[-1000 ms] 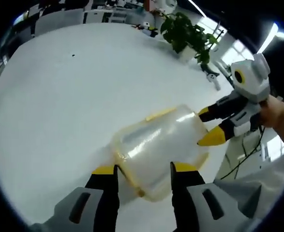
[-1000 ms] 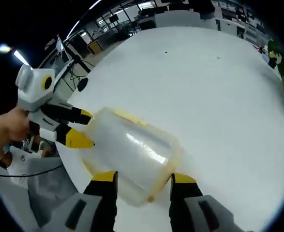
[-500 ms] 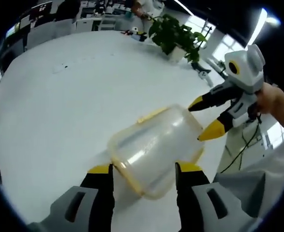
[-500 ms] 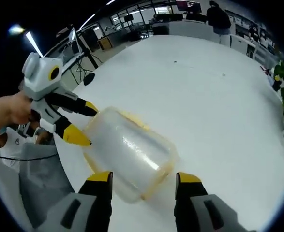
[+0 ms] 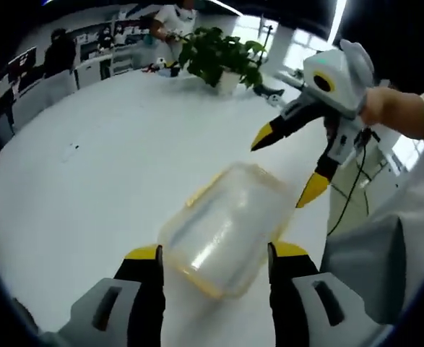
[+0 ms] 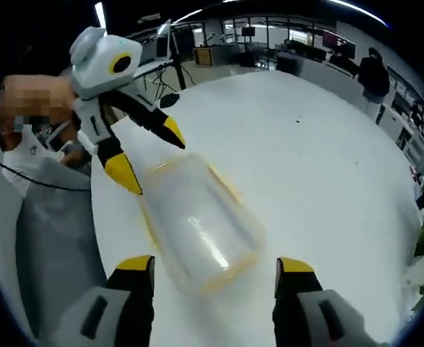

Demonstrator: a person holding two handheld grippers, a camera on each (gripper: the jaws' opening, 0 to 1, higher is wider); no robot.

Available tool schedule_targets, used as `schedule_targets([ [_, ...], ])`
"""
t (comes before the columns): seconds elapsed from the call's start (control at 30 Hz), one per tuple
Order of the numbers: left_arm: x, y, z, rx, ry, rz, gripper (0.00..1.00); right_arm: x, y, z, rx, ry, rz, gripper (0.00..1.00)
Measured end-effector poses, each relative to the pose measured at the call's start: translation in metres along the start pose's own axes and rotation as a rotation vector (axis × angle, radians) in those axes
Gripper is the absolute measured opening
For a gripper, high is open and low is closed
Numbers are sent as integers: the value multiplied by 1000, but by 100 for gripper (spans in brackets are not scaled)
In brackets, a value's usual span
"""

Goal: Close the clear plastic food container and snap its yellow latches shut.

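**Both tools backed off, container lying free**

Both tools have lifted up and away from the container since a second ago; then each had its jaws around an end of it, now neither touches it. Jaws have also widened on both sides.

Clear plastic food container lies on the white worktop, near its edge, lid seemingly on, yellow trim showing along the rim. In the left gripper view the left tool sits wide open just short of the container's near end, and the right tool hangs above the far end, also spread wide, holding nothing. Right gripper view agrees: container between and ahead of the right tool's jaws, left tool open over the far end.

Step in hand, as I judge it: lid looks seated, latches being checked or about to be pressed. Too blurred to tell whether latches are snapped. Next move likely calls for bringing a jaw tip down onto a yellow latch while the other tool steadies the box.
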State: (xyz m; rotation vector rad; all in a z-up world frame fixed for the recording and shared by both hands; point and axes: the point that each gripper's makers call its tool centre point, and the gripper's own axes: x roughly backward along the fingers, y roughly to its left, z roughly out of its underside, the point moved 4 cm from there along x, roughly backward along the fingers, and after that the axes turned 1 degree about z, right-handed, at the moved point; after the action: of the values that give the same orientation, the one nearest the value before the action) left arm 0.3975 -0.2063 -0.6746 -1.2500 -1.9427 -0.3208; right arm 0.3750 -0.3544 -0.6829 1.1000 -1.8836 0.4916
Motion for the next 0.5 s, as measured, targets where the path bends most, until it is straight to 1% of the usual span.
schedule_targets([
  [0.07,0,-3,-1,-20,7,11,56,0,0,2,16,23,0,72],
  [0.1,0,-2,-2,-30,11,4,57,1,-2,2,30,23,4,72],
  [0.13,0,-1,-3,-60,9,5,58,2,-2,2,31,20,4,73],
  [0.17,1,-1,-5,-109,9,17,58,4,-3,2,33,18,0,74],
  [0.2,1,-2,-4,-140,15,27,58,5,-3,1,37,13,-8,75],
  [0.23,2,-2,-3,-172,34,29,59,7,-2,-1,45,-1,-22,78],
  [0.27,2,-3,-2,-197,42,41,60,8,-1,-2,53,-9,-31,79],
  [0.3,2,-5,-2,-251,40,61,61,9,1,-5,85,-25,-50,80],
  [0.33,3,-6,-1,-281,48,67,61,11,1,-8,120,-43,-56,79],
  [0.37,3,-6,0,-319,61,76,61,13,3,-12,180,-71,-63,76],
  [0.4,4,-6,-1,-362,58,75,60,15,5,-14,221,-91,-77,72],
  [0.43,4,-7,-3,-396,44,74,56,17,9,-19,263,-120,-97,65],
  [0.47,4,-8,-4,-420,43,79,53,18,11,-21,281,-141,-110,60],
  [0.5,4,-9,-5,-411,38,86,51,18,13,-24,304,-158,-123,56],
])
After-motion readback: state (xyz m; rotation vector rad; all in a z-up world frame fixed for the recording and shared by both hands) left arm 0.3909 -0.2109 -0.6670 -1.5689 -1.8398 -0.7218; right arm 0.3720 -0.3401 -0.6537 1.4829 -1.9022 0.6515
